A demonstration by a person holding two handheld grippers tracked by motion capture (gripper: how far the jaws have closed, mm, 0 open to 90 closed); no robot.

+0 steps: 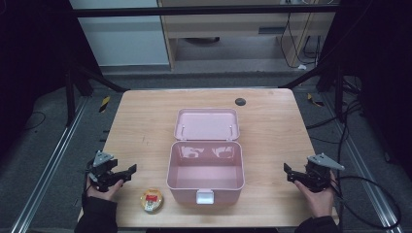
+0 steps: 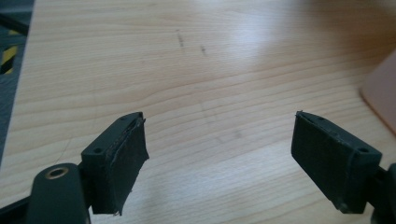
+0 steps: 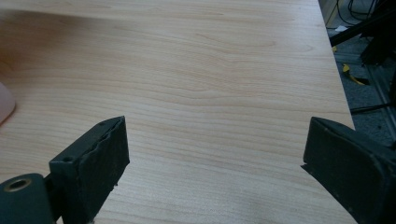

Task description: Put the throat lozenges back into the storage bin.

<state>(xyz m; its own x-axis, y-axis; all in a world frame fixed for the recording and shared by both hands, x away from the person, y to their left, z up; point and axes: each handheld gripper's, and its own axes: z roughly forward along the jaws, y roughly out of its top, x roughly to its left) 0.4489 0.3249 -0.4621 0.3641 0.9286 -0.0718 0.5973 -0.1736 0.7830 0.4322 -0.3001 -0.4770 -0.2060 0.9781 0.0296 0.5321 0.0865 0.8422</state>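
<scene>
Here is the counter (image 1: 145, 121), pale wood with a fine straight grain, matte, with a few faint dark scuff marks and a small round black cap (image 1: 240, 101) set into its far edge. Centre stage sits a pink plastic box (image 1: 205, 174), smooth and glossy, rounded at the corners, its lid (image 1: 207, 124) thrown back and lying flat behind it. Inside the box: bare pink walls and floor, catching reflections on the back wall. A white latch (image 1: 204, 196) hangs at the middle of the near wall. The lid's inner face is plain too, with two small pegs near its near edge.

Just left of the box, near the front edge, lies a small round yellow tin (image 1: 151, 200) with a red-and-white label; the writing is too small to read.

Left tongs (image 1: 125, 174) sit low at the counter's left, held in a hand (image 1: 104, 190), black jaws spread wide apart over bare wood, the pads (image 2: 125, 161) rubbery and frayed at the edges. Right tongs (image 1: 290, 174) at the right side, likewise parted, gripping nothing, well clear of the box.
</scene>
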